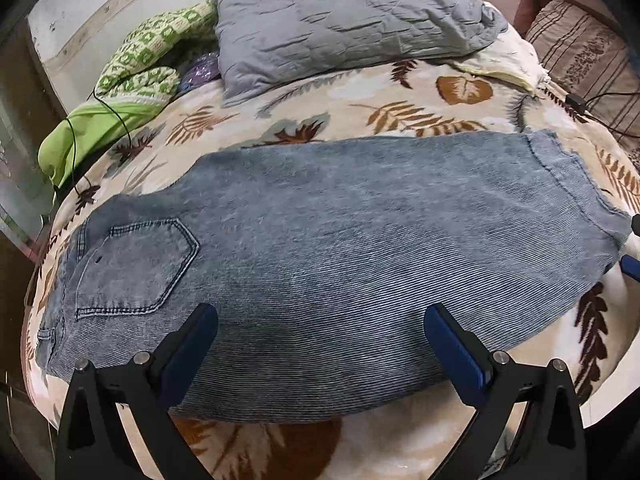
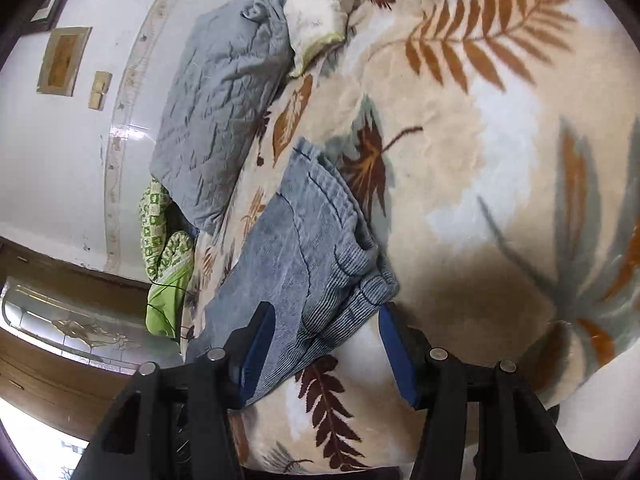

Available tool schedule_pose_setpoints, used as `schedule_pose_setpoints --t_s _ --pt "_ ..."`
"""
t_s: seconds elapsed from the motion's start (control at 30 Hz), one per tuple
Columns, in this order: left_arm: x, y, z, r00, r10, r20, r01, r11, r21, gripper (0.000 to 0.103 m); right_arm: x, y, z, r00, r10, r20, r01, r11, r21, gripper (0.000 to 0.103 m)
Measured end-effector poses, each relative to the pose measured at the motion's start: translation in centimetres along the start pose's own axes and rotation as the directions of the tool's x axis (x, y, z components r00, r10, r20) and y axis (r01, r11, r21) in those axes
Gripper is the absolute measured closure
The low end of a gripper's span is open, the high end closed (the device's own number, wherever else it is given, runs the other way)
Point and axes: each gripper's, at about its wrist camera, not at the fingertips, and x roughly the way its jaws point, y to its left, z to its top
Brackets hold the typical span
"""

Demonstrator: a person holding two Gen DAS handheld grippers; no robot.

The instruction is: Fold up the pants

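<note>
Blue denim pants [image 1: 320,264] lie flat across the bed, legs folded one over the other, waist and back pocket [image 1: 136,268] at the left, hems at the right. My left gripper [image 1: 320,320] is open and empty, hovering over the near long edge at mid-length. My right gripper [image 2: 326,320] is open, its jaws standing on either side of the near corner of the hem end of the pants [image 2: 304,248]. Its blue pad tip shows at the right edge of the left wrist view [image 1: 632,266].
The pants rest on a cream leaf-print blanket [image 1: 360,116]. A grey pillow [image 1: 344,20] lies behind them, green patterned cloth [image 1: 132,76] with a black cable at the back left, a striped cushion [image 1: 588,48] at the back right. A white wall [image 2: 52,152] borders the bed.
</note>
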Motion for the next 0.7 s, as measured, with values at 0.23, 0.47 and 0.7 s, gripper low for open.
schedule_pose_setpoints --t_s 0.23,0.47,0.7 --pt "0.9 -0.4 0.9 1.0 -0.024 -0.018 0.024 1.0 -0.014 0.001 1.3 -0.4 0.5 1.0 0.022 0.013 -0.023 0.998 0.059 0.043" --pt "1.8 -1.5 1.6 0.998 -0.05 -0.041 0.05 0.999 -0.006 0.001 1.5 -1.0 1.4 0.995 0.062 0.082 -0.072 0.99 0.123 0.043" --pt "2.7 -0.7 1.1 0.996 -0.077 -0.046 0.075 0.996 -0.041 0.001 1.2 -1.0 1.3 0.997 0.033 0.072 -0.04 0.995 0.096 0.043"
